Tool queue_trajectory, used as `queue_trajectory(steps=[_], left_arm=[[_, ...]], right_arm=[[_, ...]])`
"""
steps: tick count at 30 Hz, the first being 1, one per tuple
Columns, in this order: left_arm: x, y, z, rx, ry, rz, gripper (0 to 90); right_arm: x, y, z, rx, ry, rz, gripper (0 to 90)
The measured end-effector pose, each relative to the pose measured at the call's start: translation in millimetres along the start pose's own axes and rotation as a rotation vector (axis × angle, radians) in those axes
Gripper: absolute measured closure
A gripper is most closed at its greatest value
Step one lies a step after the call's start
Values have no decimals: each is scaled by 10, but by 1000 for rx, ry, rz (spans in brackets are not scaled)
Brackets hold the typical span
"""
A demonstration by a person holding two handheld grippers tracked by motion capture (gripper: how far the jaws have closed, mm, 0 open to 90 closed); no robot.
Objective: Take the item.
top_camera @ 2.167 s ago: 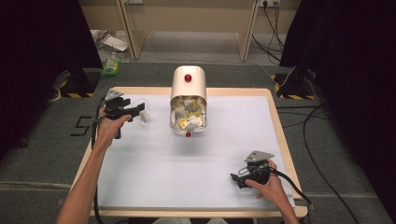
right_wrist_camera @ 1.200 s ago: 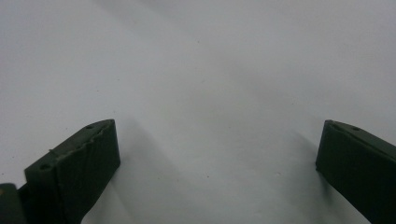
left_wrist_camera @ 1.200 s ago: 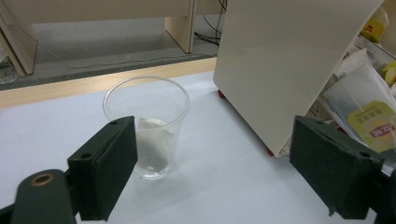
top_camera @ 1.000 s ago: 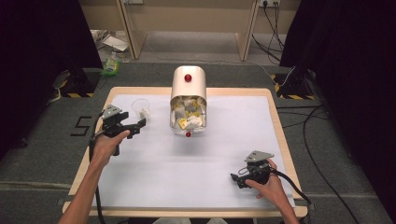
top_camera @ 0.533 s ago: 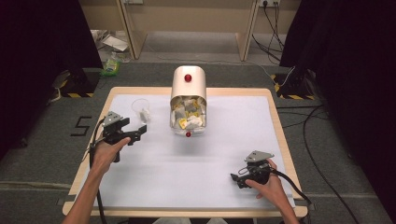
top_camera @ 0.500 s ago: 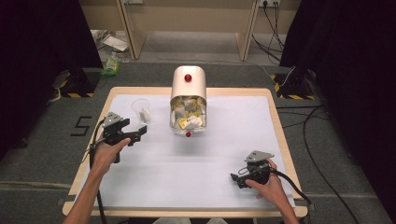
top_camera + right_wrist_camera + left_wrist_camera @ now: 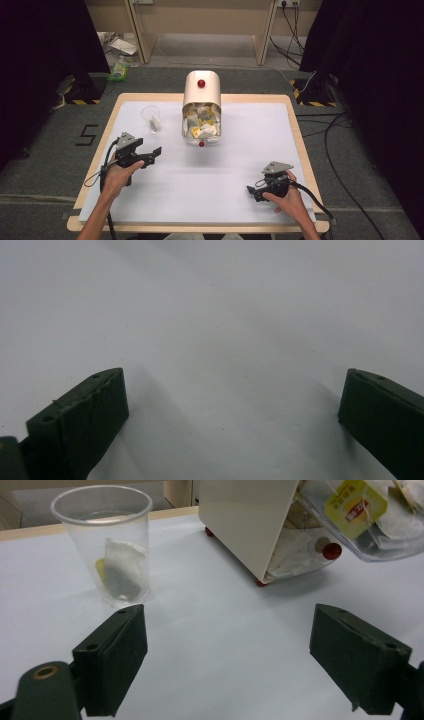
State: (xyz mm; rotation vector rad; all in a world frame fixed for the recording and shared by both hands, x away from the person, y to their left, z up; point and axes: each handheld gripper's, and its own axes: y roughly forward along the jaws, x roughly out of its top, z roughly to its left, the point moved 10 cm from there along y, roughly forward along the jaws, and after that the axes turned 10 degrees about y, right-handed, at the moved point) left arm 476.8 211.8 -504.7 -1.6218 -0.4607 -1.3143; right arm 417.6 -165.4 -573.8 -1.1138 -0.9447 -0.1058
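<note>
Already a tea bag (image 7: 121,572) sits inside the clear plastic cup (image 7: 106,535), which stands upright at the upper left of the left gripper view and left of centre in the high view. Just below it in the high view, the left gripper (image 7: 148,156) has its jaws spread wide with nothing between them. Right of the cup, the cream dispenser (image 7: 201,88) holds many more tea bags behind its clear front. Low at the right, the right gripper (image 7: 256,191) rests released on the white table cover (image 7: 235,135). A careless sweep of either jaw would likely topple the light cup and spill its bag.
</note>
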Motion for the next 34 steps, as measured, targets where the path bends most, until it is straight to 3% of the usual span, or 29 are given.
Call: queue_trajectory(steps=[17, 34], left_arm=[[-444, 38, -219, -18, -3, 72, 149], [-564, 34, -294, -31, 18, 119, 150]], right_arm=[[0, 0, 0, 0, 0, 0, 4], [-1, -1, 0, 0, 1, 1, 4]])
